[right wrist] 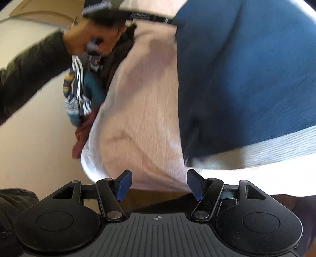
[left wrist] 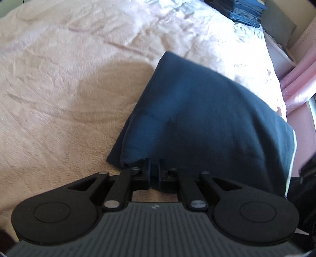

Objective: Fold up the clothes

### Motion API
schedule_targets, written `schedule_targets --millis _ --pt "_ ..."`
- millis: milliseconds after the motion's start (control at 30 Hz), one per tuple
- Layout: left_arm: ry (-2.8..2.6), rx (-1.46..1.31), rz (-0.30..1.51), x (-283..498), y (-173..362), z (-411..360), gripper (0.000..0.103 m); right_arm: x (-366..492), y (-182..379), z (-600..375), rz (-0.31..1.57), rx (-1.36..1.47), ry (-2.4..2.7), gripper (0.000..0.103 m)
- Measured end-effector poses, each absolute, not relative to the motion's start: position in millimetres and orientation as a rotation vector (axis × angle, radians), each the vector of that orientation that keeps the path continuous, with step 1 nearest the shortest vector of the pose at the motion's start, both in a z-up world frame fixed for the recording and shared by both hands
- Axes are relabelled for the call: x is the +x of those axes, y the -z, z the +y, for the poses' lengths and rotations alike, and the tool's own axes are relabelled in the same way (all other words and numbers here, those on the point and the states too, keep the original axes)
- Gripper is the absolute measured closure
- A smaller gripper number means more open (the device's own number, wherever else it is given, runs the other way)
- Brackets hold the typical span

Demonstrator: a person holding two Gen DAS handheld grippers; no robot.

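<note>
A dark blue folded garment (left wrist: 197, 110) lies on the pale pink bedspread (left wrist: 69, 79). My left gripper (left wrist: 155, 172) is shut on the garment's near edge, with cloth bunched between the jaws. In the right wrist view the same blue garment (right wrist: 246, 79) fills the upper right over the bedspread (right wrist: 138, 118). My right gripper (right wrist: 160, 184) is open and empty, just off the bed's near edge, with its blue pads (right wrist: 124, 184) apart. The person's hand (right wrist: 86, 39) with the left gripper shows at the top left.
A stack of folded dark blue clothes (left wrist: 243, 11) sits at the bed's far right corner. Pink curtains (left wrist: 298, 83) hang to the right. A heap of unfolded clothes (right wrist: 83, 94) lies at the bed's side above the pale floor (right wrist: 35, 148).
</note>
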State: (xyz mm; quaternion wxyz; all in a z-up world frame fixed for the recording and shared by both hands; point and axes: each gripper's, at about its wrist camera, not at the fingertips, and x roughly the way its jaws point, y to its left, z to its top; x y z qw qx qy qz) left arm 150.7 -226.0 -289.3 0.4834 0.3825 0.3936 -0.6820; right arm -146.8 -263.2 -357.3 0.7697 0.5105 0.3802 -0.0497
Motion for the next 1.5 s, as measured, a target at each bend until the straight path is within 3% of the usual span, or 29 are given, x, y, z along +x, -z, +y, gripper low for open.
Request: schedule_targets --millis 200,400,733,867,1033,1233,1500 --pt "1.719 0.867 0.944 122 273 -213 0.098 -175 317 -307 0.668 0.973 0.262 0.037" --pt "1.610 0.996 0.988 103 311 -209 0.094 -185 350 -340 0.747 1.055 0.311 0.037" --pt "1.402 0.780 1.057 105 265 -170 0.089 -201 301 -401 0.778 0.943 0.285 0.036" --pt "1.345 0.659 1.116 78 263 -150 0.086 -178 300 -465 0.814 0.836 0.220 0.028" --pt "1.260 0.538 1.193 44 278 -137 0.084 -122 323 -538 0.854 0.810 0.103 0.028" --pt "1.147 0.430 1.226 13 295 -129 0.081 -65 383 -595 0.874 0.975 -0.036 0.028" --pt "1.008 0.311 1.252 -2 315 -124 0.080 -35 442 -626 0.910 1.133 -0.309 0.029"
